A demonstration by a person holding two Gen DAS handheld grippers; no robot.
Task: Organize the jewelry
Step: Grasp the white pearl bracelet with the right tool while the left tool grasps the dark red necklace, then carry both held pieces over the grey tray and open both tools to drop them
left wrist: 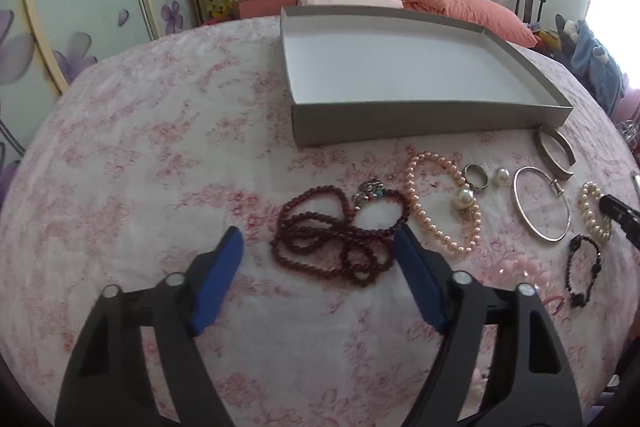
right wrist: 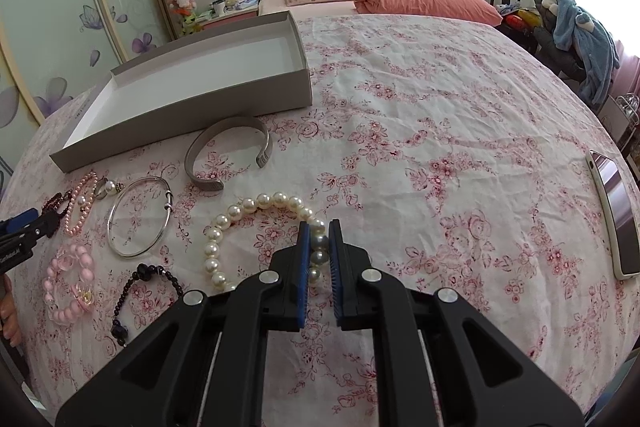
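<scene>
Jewelry is lying in a row across the floral bedspread [right wrist: 420, 131], just near of a shallow grey box [left wrist: 424, 121] whose white floor is showing bare. The right gripper [right wrist: 319, 239] is closing its jaws on the near right part of the white pearl bracelet [right wrist: 256, 205], with a few pearls sitting between the blue pads; the rest of the loop is resting on the cloth. The left gripper [left wrist: 320, 247] is hovering with jaws spread wide over the dark red bead strand [left wrist: 340, 235], its right pad just beside the beads, gripping nothing.

Open room is lying to the right of the pearls, where the bedspread is running clear as far as a phone [right wrist: 618, 219] near the right edge. To the left, pieces are crowding close: the thin silver bangle [right wrist: 138, 219], the wide metal cuff [right wrist: 230, 151] just beside the box wall, the pink pearl strand [left wrist: 440, 207], the black bead bracelet [right wrist: 140, 291] and the pale pink bracelet [right wrist: 70, 287].

In the left wrist view the pale pink bracelet is partly hiding behind the right finger, and the white pearl bracelet is being cut off by the right gripper's tip. A ring [left wrist: 476, 177] and loose pearl pieces are sitting too small to make out clearly.
</scene>
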